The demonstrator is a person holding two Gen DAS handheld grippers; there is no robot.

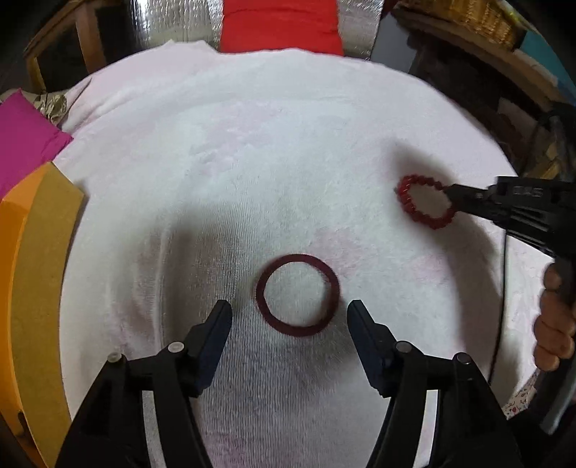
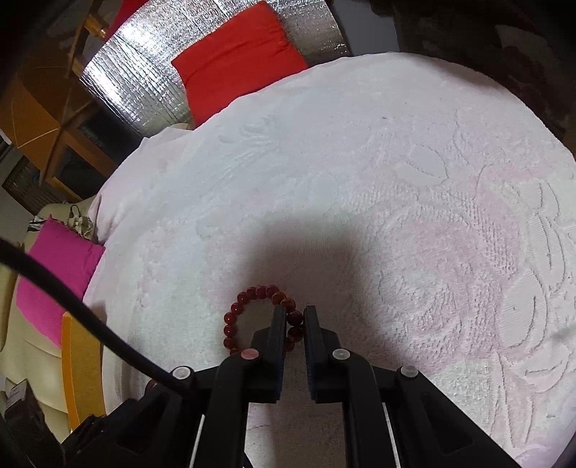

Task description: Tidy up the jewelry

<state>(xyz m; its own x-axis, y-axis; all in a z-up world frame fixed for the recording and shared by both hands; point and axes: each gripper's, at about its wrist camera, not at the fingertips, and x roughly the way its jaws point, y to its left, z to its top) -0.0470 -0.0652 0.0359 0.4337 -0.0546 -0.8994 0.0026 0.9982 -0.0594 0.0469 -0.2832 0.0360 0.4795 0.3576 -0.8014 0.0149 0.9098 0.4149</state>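
A dark red ring-shaped bangle (image 1: 298,295) lies flat on the white towel (image 1: 252,162), just ahead of my left gripper (image 1: 289,307), whose fingers stand open to either side of it without touching. To the right lies a red beaded bracelet (image 1: 424,206). My right gripper (image 1: 455,194) comes in from the right and is shut on that bracelet's right side. In the right wrist view the beaded bracelet (image 2: 252,316) rests on the towel (image 2: 360,180) with a few beads pinched between the pads of the right gripper (image 2: 294,325).
An orange and tan box (image 1: 39,288) sits at the towel's left edge, with a pink packet (image 1: 25,140) behind it. A red cushion (image 1: 280,25) lies beyond the far edge on silver foil. A hand (image 1: 552,324) grips the right tool. A black cable (image 2: 90,316) crosses the lower left.
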